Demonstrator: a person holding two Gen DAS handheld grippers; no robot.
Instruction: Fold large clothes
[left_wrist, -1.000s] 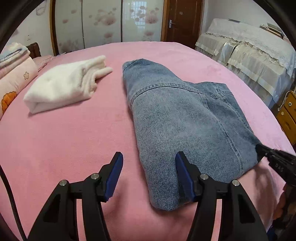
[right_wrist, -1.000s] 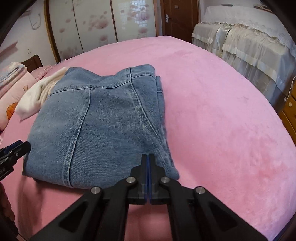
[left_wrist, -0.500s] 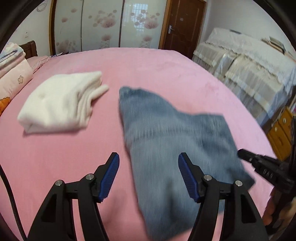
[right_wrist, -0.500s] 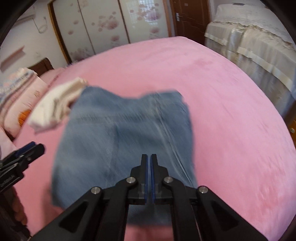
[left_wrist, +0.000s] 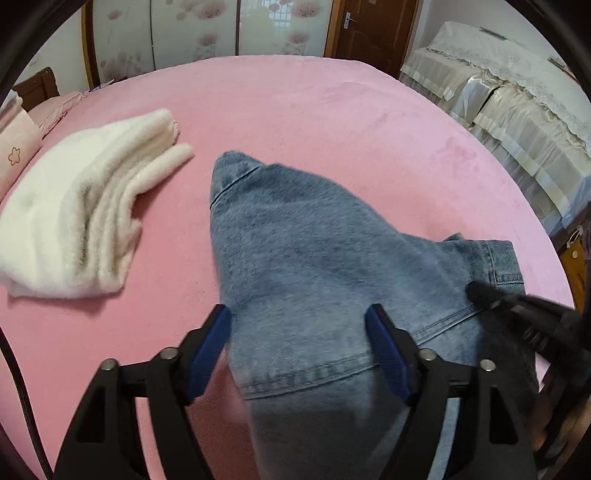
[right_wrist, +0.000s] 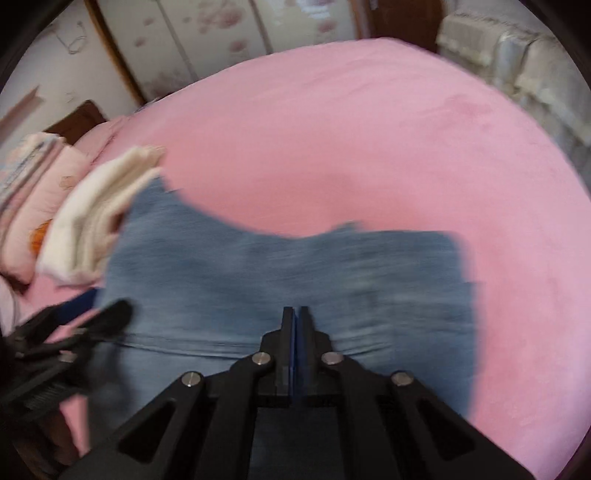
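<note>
Folded blue jeans (left_wrist: 314, 266) are lifted off the pink bed (left_wrist: 295, 103) and hang over my grippers. My left gripper (left_wrist: 299, 343) is open, its blue pads either side of the denim, which drapes over it. My right gripper (right_wrist: 294, 328) is shut, its tips against the jeans (right_wrist: 295, 280); whether cloth is pinched is unclear. The right gripper's tip shows in the left wrist view (left_wrist: 480, 293) against the jeans' far edge. The right wrist view is motion-blurred.
A folded white fleece garment (left_wrist: 77, 221) lies on the bed to the left of the jeans, also in the right wrist view (right_wrist: 96, 218). Pink pillows (right_wrist: 33, 199) are stacked at far left. A covered sofa (left_wrist: 509, 110) stands beyond the bed's right edge.
The jeans lay flat on the bed a second ago. Now both grippers have risen and carry them above the bed, moving toward the white garment. The jaw states are unchanged.
</note>
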